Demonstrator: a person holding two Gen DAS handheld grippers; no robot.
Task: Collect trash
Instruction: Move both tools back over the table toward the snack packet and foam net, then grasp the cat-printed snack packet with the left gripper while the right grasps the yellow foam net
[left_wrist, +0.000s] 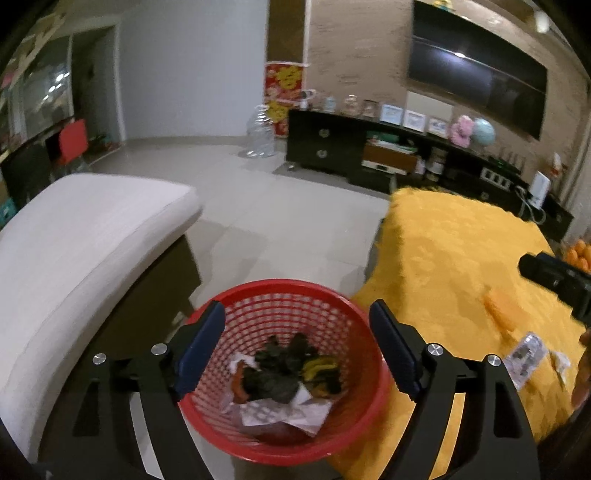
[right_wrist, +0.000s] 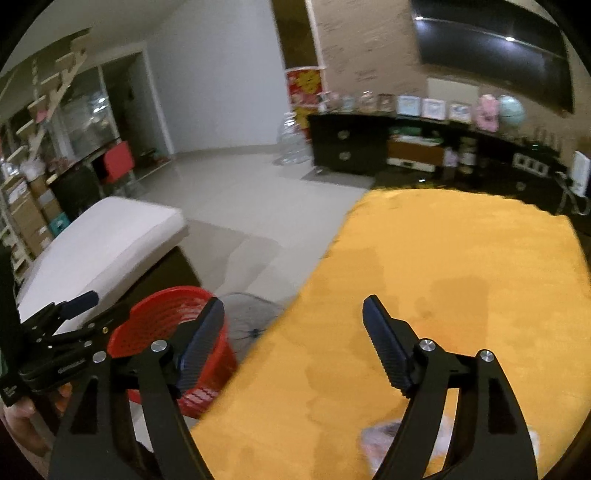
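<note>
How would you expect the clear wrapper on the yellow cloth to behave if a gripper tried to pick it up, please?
The clear wrapper looks thin and crinkled, so it is probably very light and floppy. Its glossy film may slip between pads unless pinched firmly. It lies flat on the soft yellow cloth, so the fingers might catch the fabric with it.

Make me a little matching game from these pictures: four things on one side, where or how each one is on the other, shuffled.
Things:
1. red basket
2. clear wrapper
3. left tongs
4. white cushion

Places or states:
A. lying on the yellow cloth
B. open, empty, above the basket
C. on the floor beside the yellow table, holding scraps
D. left of the basket

Pairs: 1-C, 2-A, 3-B, 4-D
</note>
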